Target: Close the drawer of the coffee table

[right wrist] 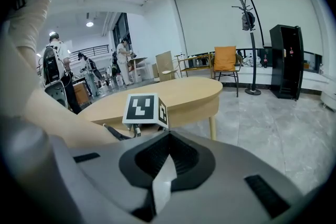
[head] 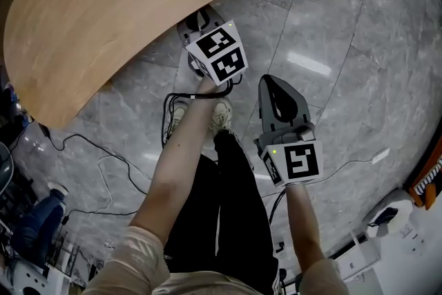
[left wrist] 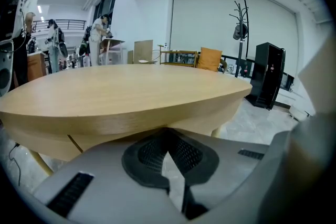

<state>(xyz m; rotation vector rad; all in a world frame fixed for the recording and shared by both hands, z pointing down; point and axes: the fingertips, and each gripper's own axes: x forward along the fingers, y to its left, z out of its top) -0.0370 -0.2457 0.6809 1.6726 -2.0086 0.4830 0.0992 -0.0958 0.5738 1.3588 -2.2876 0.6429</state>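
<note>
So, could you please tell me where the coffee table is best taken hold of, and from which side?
Probably the rim facing the left gripper, approached level from this side: it overhangs the recessed base, so one jaw could go above, one below. It looks thick, and the jaws are shut now. No handle shows.

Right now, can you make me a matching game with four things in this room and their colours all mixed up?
Things:
1. coffee table
2. floor
3. cushioned chair
4. tall cabinet

Colours:
a. black
b. orange
c. light wood
d. grey

Right pairs: 1-c, 2-d, 3-b, 4-a.
</note>
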